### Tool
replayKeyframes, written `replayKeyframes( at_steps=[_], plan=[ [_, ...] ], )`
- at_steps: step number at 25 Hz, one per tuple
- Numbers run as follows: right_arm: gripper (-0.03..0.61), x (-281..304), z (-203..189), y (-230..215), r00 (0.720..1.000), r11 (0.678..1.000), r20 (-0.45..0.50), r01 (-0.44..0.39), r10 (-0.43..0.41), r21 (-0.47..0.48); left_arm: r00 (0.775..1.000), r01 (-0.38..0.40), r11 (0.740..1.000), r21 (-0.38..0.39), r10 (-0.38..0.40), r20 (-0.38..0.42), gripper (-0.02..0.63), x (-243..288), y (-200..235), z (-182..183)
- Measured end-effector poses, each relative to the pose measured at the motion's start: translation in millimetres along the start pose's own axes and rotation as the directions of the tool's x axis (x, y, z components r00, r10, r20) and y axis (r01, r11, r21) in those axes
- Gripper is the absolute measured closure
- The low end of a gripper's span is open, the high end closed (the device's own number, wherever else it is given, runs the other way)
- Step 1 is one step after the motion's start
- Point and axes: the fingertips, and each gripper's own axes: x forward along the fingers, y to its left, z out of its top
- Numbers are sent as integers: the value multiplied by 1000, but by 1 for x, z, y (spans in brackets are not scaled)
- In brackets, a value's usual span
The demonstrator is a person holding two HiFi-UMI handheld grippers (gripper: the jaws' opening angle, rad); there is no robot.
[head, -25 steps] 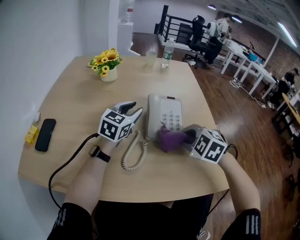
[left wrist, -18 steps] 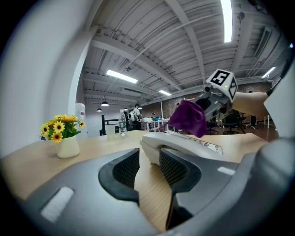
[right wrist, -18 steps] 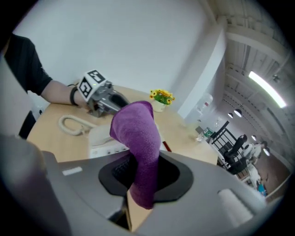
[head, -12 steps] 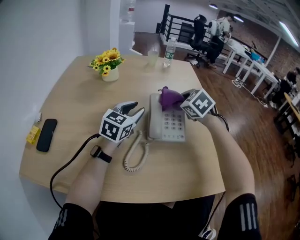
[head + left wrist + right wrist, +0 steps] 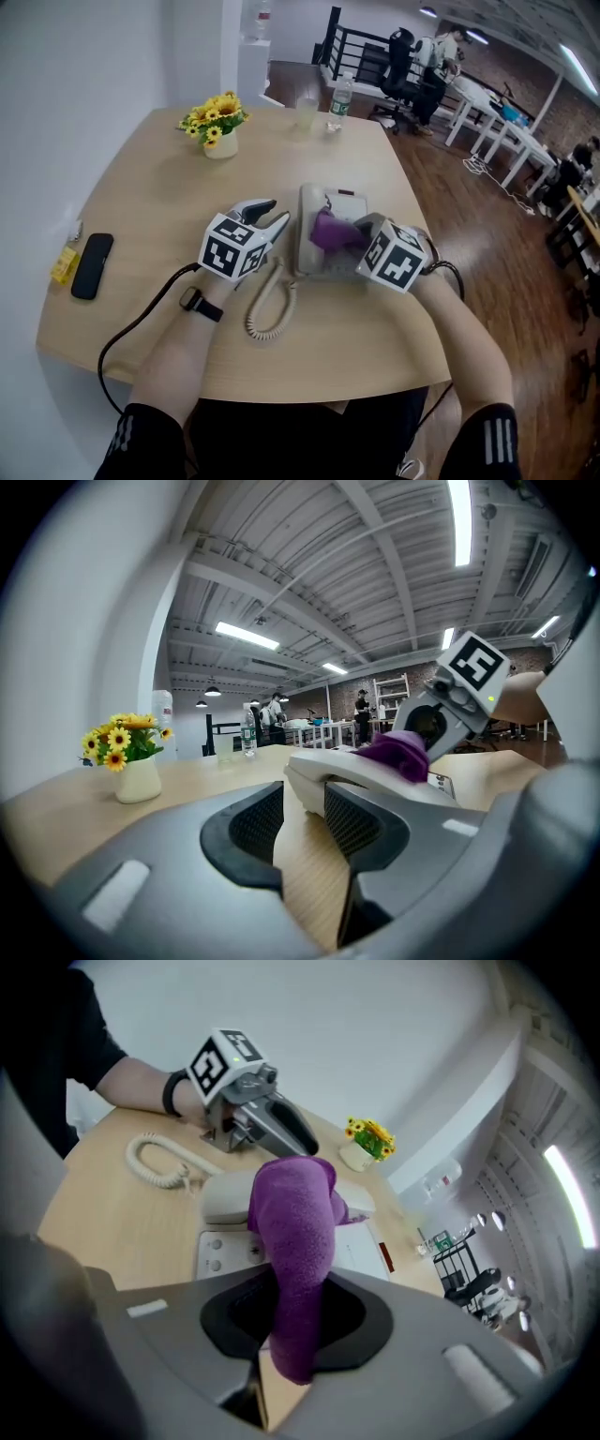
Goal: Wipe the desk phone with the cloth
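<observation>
Wiping looks to be the step in hand. Nearest the person, the cord (image 5: 267, 305) coils on the desk (image 5: 159, 206). Just past it, the right gripper (image 5: 292, 1312) is clamped on the cloth (image 5: 328, 230), which sticks out from the jaws and lies over the middle of the phone (image 5: 345, 204), on the keypad and against the handset (image 5: 307, 230). The left gripper (image 5: 305, 808) rests on the desk at the phone's left with its jaws apart and nothing held. The handset's end sits just ahead of the gap.

Next, I judge, the cloth should be drawn along the keys and over the handset with light pressure, without knocking the handset off its cradle or snagging the cord. The left gripper is placed to steady the phone if it slides.

Cloth and right gripper cover most of the keypad from above, and the phone's right edge is hidden. I cannot tell whether the left jaws touch the handset, nor how firmly the cloth presses. Flowers (image 5: 214, 120) stand at the far side.
</observation>
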Motion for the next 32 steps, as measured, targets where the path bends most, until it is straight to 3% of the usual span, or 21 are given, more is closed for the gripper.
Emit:
replayKeyframes(
  at_steps=[8, 13, 15, 18, 21, 24, 27, 32],
  plan=[
    [495, -25, -8, 65, 1000, 996, 18, -22, 24, -92, 1000, 0, 1000, -2, 0, 1, 485, 0, 0, 0],
    [495, -40, -9, 81, 989, 987, 29, -146, 148, -74, 1000, 0, 1000, -2, 0, 0, 485, 0, -1, 0],
    [495, -47, 1, 67, 983, 989, 102, -150, 151, -17, 1000, 2, 1000, -2, -2, 0, 485, 0, -1, 1],
    [494, -50, 19, 10, 978, 992, 204, -60, 37, 111, 1000, 0, 1000, 0, 0, -1, 485, 0, 0, 0],
    [494, -40, 34, -50, 967, 959, 249, -26, -47, 284, 1000, -1, 1000, -3, 1, 0, 485, 0, 1, 0],
    [494, -14, 41, -85, 973, 922, 213, 0, -89, 386, 1000, -1, 1000, -7, 1, 1, 485, -1, 0, 0],
    [494, 17, 40, -101, 987, 914, 127, 42, -101, 403, 1000, 0, 1000, -7, 0, 2, 485, 0, 0, 0],
    [495, 43, 34, -95, 996, 908, 67, 17, -50, 418, 1000, 3, 1000, -7, -3, 3, 485, 0, -1, 0]
  ],
)
